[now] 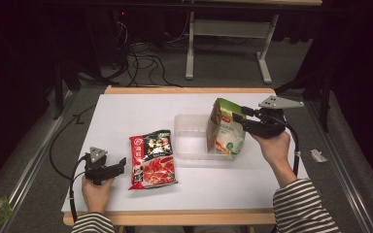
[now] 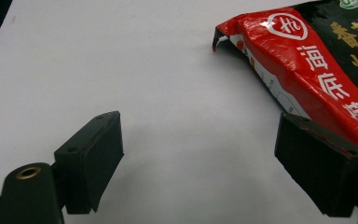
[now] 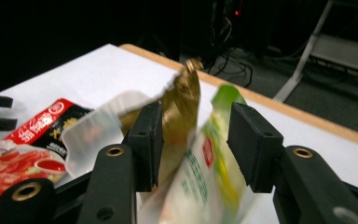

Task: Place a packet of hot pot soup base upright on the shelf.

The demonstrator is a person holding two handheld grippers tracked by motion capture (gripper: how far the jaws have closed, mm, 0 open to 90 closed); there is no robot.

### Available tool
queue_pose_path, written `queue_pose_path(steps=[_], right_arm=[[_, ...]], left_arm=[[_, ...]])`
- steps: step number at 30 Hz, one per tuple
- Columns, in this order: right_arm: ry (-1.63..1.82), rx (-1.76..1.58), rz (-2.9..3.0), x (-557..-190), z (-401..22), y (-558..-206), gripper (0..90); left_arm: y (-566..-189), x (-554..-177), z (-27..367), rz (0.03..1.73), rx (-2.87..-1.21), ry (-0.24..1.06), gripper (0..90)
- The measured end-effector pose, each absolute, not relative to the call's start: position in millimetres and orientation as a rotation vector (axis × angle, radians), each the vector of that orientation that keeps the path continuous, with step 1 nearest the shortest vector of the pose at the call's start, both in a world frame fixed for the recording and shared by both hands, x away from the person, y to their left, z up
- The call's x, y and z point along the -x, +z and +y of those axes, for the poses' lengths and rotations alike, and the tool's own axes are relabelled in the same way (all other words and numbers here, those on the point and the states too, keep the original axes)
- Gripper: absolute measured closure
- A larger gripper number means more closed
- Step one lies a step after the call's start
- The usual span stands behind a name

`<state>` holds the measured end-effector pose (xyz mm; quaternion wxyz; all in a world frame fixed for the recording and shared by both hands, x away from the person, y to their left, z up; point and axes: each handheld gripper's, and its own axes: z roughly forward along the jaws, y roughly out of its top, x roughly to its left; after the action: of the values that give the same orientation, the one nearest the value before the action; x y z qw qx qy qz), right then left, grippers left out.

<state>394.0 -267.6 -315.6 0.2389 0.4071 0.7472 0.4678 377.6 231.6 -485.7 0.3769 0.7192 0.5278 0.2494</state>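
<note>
We are at the step of putting the green and white bag [image 1: 227, 130] into the clear tray [image 1: 190, 141]: the bag stands upright in the right end of the tray. Our right tool [image 1: 240, 119] has its jaws partly open on either side of the bag's top, and the pads seem not to press it, so we judge it as released. Our left tool [image 1: 122, 164] rests wide open and empty on the tabletop [image 1: 126, 111], just left of the red packet [image 1: 151, 159], which lies flat left of the tray. Next we must probably draw the right tool away without tipping the bag, then grasp the red packet.
</note>
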Motion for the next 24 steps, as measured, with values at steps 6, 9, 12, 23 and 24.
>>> queue_pose_path(steps=[6, 9, 12, 23, 24], right_arm=[[1.295, -1.156, 2.007, -388, -289, -328, 56.0], [1.297, -1.174, 1.989, -385, -298, -333, 55.8], [1.302, -1.195, 1.972, -380, -308, -339, 56.3], [1.304, -1.238, 1.916, -355, -339, -370, 57.8], [1.3, -1.253, 1.91, -353, -342, -374, 57.9]], left_arm=[[-486, -377, 231, 1.345, -1.842, 0.644, 15.6], [-486, -377, 231, 1.344, -1.843, 0.642, 15.9], [-486, -377, 231, 1.346, -1.841, 0.642, 19.9], [-486, -376, 228, 1.341, -1.861, 0.678, 26.7], [-486, -376, 228, 1.34, -1.863, 0.678, 26.8]])
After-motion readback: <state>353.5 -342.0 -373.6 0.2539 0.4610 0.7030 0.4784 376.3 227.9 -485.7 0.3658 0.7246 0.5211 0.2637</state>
